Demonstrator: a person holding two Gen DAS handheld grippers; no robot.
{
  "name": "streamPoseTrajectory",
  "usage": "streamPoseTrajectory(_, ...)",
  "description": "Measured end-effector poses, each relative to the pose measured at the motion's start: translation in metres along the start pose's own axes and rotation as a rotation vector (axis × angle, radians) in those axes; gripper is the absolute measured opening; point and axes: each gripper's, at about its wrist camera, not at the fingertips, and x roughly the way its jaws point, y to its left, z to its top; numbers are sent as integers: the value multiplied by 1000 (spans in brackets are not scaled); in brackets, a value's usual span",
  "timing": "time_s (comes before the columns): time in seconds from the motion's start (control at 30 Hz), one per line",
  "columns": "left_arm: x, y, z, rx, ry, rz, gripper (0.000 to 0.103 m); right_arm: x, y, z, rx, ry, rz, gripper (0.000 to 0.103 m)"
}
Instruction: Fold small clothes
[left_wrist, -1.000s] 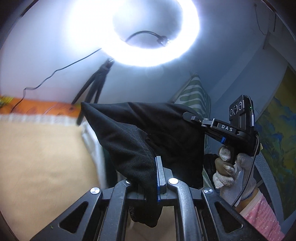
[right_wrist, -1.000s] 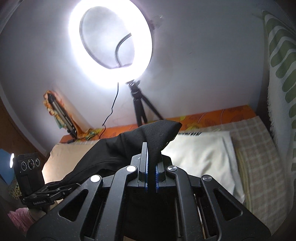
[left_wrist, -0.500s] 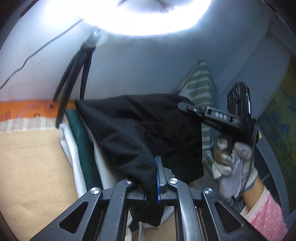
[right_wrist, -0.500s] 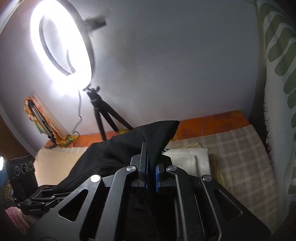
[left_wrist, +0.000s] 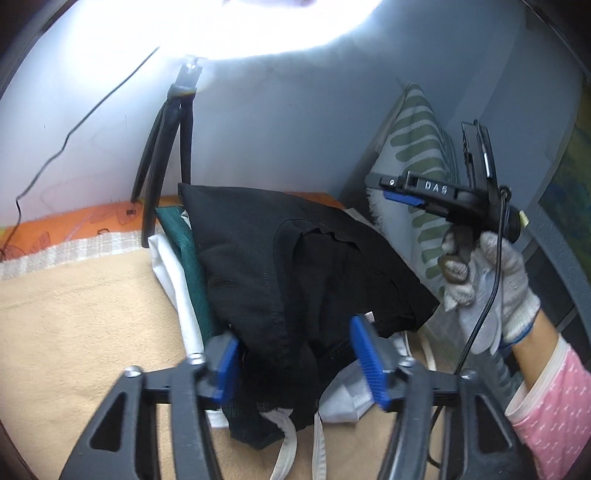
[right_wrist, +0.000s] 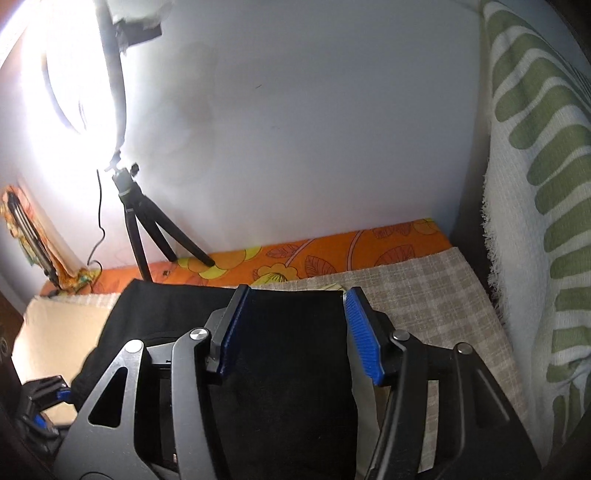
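A folded black garment (left_wrist: 280, 266) lies on top of a pile of folded clothes, a green one (left_wrist: 184, 258) and a white one (left_wrist: 173, 266), at the far side of the bed. My left gripper (left_wrist: 299, 358) is open, its blue pads either side of the garment's near end. My right gripper (right_wrist: 291, 325) is open too, with the black cloth (right_wrist: 288, 350) lying loose between its pads. In the left wrist view the right gripper (left_wrist: 402, 192) is raised off to the right, held by a gloved hand (left_wrist: 491, 280).
A tan blanket (left_wrist: 74, 332) covers the bed, with a checked cloth (right_wrist: 424, 291) and an orange floral sheet (right_wrist: 332, 254) along the wall. A ring light on a black tripod (right_wrist: 140, 218) stands at the back. A green-striped white towel (right_wrist: 535, 184) hangs at the right.
Both grippers lowered the black garment onto the pile and opened, letting it go. The right gripper has lifted away to the right.
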Motion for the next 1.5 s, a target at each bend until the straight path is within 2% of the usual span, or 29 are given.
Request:
streamPoseTrajectory(0.07,-5,-5,0,25,-10,14,67,-4,0,1,13,-9,-2,63)
streamPoseTrajectory(0.13,-9,-14,0,50,-23,31,77,-9,1,1,21,-14,5,63)
streamPoseTrajectory(0.23,-16,-21,0,71,-36,55,86,-17,4,-1,23,-16,-4,63)
streamPoseTrajectory(0.4,-33,-31,-2,94,-53,72,90,-37,14,-4,20,-23,-4,64)
streamPoseTrajectory(0.47,-43,-37,-3,102,-64,82,93,-48,20,-6,14,-25,-4,68)
streamPoseTrajectory(0.53,-51,-41,-4,106,-74,84,96,-59,27,-6,5,-35,-15,78)
streamPoseTrajectory(0.63,-64,-45,-6,111,-81,95,99,-77,37,-7,-2,-54,-14,80)
streamPoseTrajectory(0.73,-79,-49,-9,110,-91,105,101,-95,45,-9,3,-68,-24,90)
streamPoseTrajectory(0.9,-110,-51,-19,93,-100,105,101,-127,68,-18,-2,-80,-46,93)
streamPoseTrajectory(1.03,-136,-51,-28,93,-112,109,101,-151,87,-31,-13,-90,-78,101)
streamPoseTrajectory(1.27,-187,-49,-52,113,-136,128,103,-191,126,-67,16,-113,-152,102)
streamPoseTrajectory(1.5,-233,-40,-82,128,-147,157,103,-215,162,-117,67,-109,-211,103)
